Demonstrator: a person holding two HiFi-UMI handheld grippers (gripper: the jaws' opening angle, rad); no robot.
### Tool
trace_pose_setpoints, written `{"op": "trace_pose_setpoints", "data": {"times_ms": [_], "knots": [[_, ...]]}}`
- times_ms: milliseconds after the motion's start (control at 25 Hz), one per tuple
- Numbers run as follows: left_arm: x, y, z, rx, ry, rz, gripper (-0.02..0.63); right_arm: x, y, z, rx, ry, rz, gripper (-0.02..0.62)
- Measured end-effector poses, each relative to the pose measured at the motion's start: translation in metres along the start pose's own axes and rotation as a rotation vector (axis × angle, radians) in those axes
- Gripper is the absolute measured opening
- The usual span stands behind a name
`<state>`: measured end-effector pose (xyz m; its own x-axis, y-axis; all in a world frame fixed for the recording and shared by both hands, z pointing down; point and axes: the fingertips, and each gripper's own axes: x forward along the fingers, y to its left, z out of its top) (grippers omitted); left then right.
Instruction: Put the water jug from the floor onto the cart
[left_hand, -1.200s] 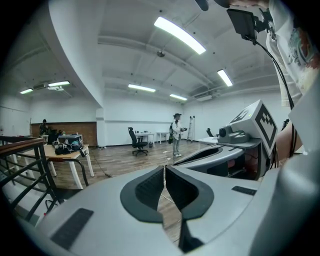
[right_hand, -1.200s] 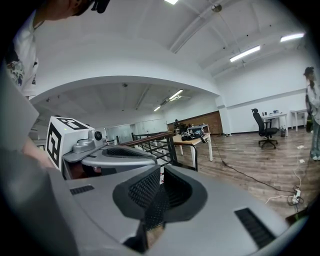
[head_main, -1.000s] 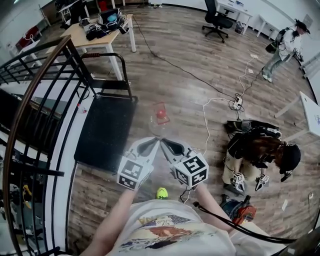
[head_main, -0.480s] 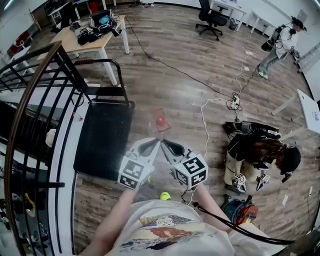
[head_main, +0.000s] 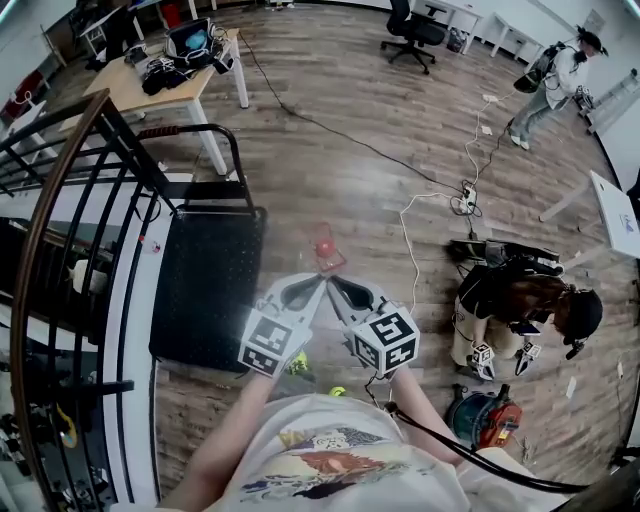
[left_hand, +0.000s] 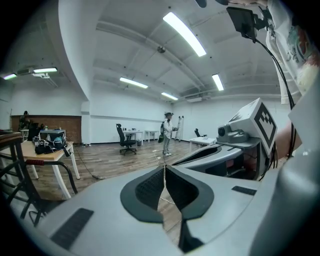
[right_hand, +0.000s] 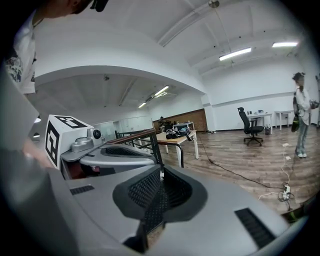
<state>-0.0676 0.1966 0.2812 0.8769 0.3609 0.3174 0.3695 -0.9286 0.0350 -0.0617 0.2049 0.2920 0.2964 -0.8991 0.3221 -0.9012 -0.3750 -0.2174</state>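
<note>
The clear water jug (head_main: 325, 246) with a red cap is on the wood floor, just right of the black flat cart (head_main: 205, 290). In the head view, my left gripper (head_main: 313, 285) and right gripper (head_main: 335, 285) are held side by side, their tips meeting in a V a short way short of the jug. Both are shut with nothing between the fingers. The left gripper view shows the left gripper (left_hand: 164, 168) with its pads together. The right gripper (right_hand: 161, 173) looks the same in the right gripper view. Neither gripper view shows the jug.
A black railing with a brown handrail (head_main: 60, 200) runs along the left of the cart, whose handle (head_main: 195, 130) is at its far end. A table (head_main: 150, 80) stands beyond. A person crouches at the right (head_main: 520, 300) among cables and a power strip (head_main: 465, 195).
The view and both grippers have advanced across the floor. The jug now lies closer to the fingertips and the cart sits lower in the picture. Both grippers stay shut.
</note>
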Motion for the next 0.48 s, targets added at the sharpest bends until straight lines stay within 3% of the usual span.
{"op": "trace_pose_setpoints", "data": {"times_ms": [480], "knots": [[0.004,0.054,-0.014,-0.021,0.001,-0.074,0.014,0.054,0.000,0.002,-0.026,0.051,-0.071,0.029]]}}
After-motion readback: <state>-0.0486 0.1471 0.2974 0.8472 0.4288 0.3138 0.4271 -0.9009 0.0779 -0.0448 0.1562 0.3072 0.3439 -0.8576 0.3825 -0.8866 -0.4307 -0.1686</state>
